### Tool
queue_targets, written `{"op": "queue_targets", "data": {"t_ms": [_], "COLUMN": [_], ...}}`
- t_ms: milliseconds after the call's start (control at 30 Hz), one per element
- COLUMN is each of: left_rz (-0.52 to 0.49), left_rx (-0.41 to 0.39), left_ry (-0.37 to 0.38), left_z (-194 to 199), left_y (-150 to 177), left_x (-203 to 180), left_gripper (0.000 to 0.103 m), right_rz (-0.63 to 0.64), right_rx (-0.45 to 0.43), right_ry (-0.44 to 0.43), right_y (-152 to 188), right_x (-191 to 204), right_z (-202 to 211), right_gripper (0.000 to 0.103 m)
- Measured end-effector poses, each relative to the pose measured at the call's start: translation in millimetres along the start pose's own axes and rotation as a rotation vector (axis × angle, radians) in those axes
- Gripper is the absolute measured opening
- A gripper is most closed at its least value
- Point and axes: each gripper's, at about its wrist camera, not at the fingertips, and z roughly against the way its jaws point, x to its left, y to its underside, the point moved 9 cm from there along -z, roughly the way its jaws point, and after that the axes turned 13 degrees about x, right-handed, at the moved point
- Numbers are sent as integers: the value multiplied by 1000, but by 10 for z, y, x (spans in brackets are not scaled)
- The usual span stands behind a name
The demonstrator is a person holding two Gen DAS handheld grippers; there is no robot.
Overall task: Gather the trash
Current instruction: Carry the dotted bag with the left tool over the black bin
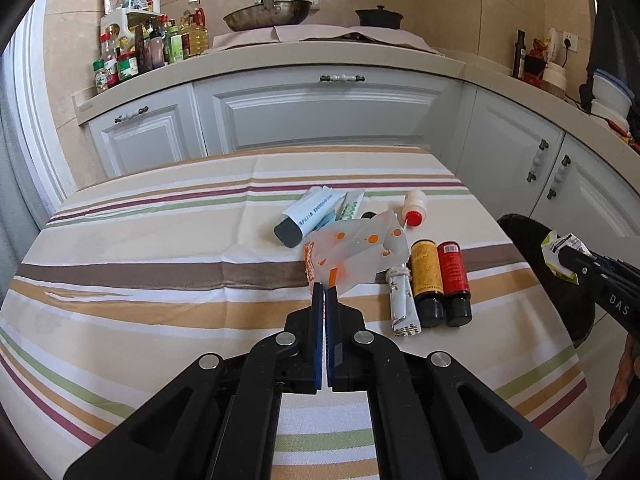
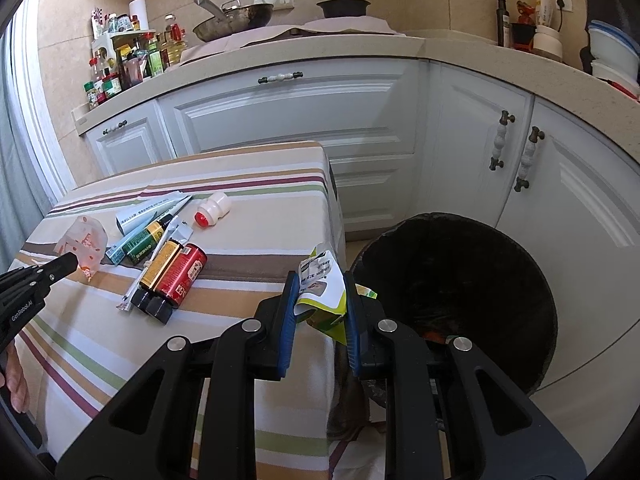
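My left gripper (image 1: 324, 289) is shut on the near edge of a white plastic wrapper with orange dots (image 1: 356, 254), which lies on the striped table (image 1: 160, 280). It also shows in the right wrist view (image 2: 82, 242). My right gripper (image 2: 320, 280) is shut on a crumpled green and white packet (image 2: 322, 294), held past the table's right edge beside the black trash bin (image 2: 460, 300). The right gripper with the packet (image 1: 560, 256) shows at the right of the left wrist view, over the bin (image 1: 560, 288).
On the table lie a yellow bottle (image 1: 426, 280) and a red bottle (image 1: 454, 280) side by side, a small paper tube (image 1: 402, 304), white tubes (image 1: 308, 216) and a small white bottle with a red cap (image 1: 414, 208). White cabinets (image 1: 320, 112) stand behind.
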Motion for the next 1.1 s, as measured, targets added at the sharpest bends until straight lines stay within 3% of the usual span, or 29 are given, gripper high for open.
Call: {"op": "queue_targets", "data": {"t_ms": [500, 1100], "left_rz": [-22, -183], "left_rx": [-96, -129], "left_ry": [61, 208], "left_z": [305, 210], "left_y": [-242, -564], "left_x": [-364, -1589], "left_gripper": [1, 1], "right_rz": [-29, -122], "right_rx": [-57, -110], "right_ry": [39, 148], "right_y": [-41, -77], "right_x": [-214, -936], "right_z": [316, 561], "right_gripper": [21, 21]}}
